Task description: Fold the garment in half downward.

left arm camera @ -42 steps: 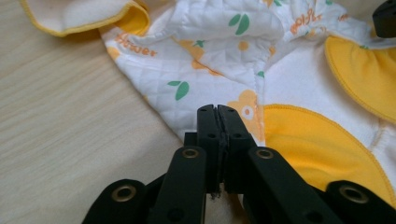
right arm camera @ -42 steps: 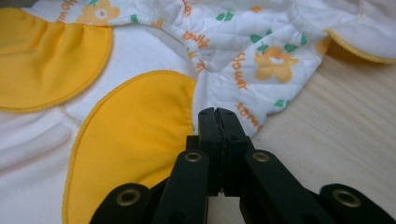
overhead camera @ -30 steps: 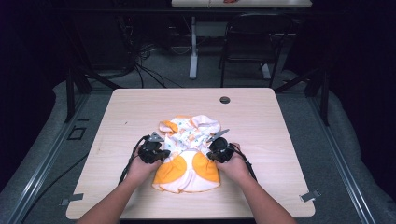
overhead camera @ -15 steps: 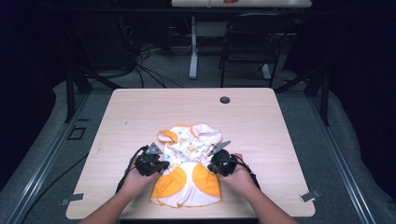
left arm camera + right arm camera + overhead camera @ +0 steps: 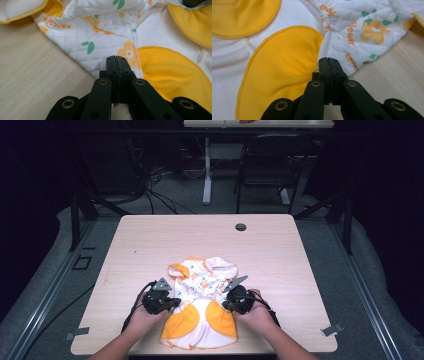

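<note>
A small baby garment, white quilted with orange flowers, green leaves and two yellow panels, lies flat near the front of the wooden table. My left gripper is shut on the garment's left side edge, where the quilted part meets a yellow panel. On the opposite side, my right gripper is shut on the garment's side edge beside the other yellow panel. Both sets of jaws are pressed together with the fabric at their tips. The garment's lower hem reaches close to the table's front edge.
A round dark cable grommet sits at the table's far side. Beyond the table stand a dark chair and a white table leg among floor cables. Bare wood lies to both sides and behind the garment.
Both grippers have drawn back toward the table's front edge with the garment between them. The garment has slid nearer and now lies longer and flatter.
</note>
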The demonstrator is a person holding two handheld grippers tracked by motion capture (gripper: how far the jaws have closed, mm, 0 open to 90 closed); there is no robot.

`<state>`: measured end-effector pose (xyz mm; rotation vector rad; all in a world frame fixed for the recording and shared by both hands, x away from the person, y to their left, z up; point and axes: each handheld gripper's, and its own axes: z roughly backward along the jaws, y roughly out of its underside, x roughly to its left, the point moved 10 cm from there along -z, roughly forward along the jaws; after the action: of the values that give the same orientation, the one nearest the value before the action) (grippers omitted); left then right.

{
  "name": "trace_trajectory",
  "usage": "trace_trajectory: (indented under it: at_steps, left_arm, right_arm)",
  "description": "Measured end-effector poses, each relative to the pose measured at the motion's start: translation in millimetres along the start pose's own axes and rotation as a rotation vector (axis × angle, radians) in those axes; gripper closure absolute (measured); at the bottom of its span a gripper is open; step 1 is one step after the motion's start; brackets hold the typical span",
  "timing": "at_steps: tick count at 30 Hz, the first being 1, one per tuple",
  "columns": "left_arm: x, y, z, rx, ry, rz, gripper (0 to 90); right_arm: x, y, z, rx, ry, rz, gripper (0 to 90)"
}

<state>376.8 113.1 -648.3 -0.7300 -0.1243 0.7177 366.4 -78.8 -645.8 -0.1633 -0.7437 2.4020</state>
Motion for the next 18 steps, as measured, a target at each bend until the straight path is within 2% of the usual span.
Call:
trace_trajectory:
  at_steps: [9, 11, 13, 15, 16, 18]
  left_arm:
    - [-3.7, 1.2, 0.9, 0.014, 0.014, 0.001, 90.0]
    - [-2.5, -0.9, 2.5, 0.019, 0.018, -0.001, 90.0]
    - [2.8, -9.9, 6.6, 0.009, 0.008, -0.008, 90.0]
    - [11.0, -24.8, 11.5, -0.01, 0.002, -0.005, 90.0]
    - [16.8, -32.9, 12.8, -0.013, -0.01, -0.005, 90.0]
    - [30.7, -49.7, 13.5, -0.02, -0.032, -0.005, 90.0]
  right_arm:
    - [1.5, 1.1, 0.7, 0.009, -0.018, -0.007, 90.0]
    - [1.7, 1.3, 1.6, 0.018, -0.042, -0.028, 89.8]
    - [-1.0, -1.6, 5.0, 0.019, -0.032, -0.021, 89.9]
    - [-6.7, -14.6, 13.9, -0.021, -0.035, -0.021, 90.0]
    - [-16.6, -29.0, 19.7, -0.042, -0.021, -0.026, 90.0]
    - [-21.3, -34.6, 20.5, -0.046, -0.006, -0.023, 90.0]
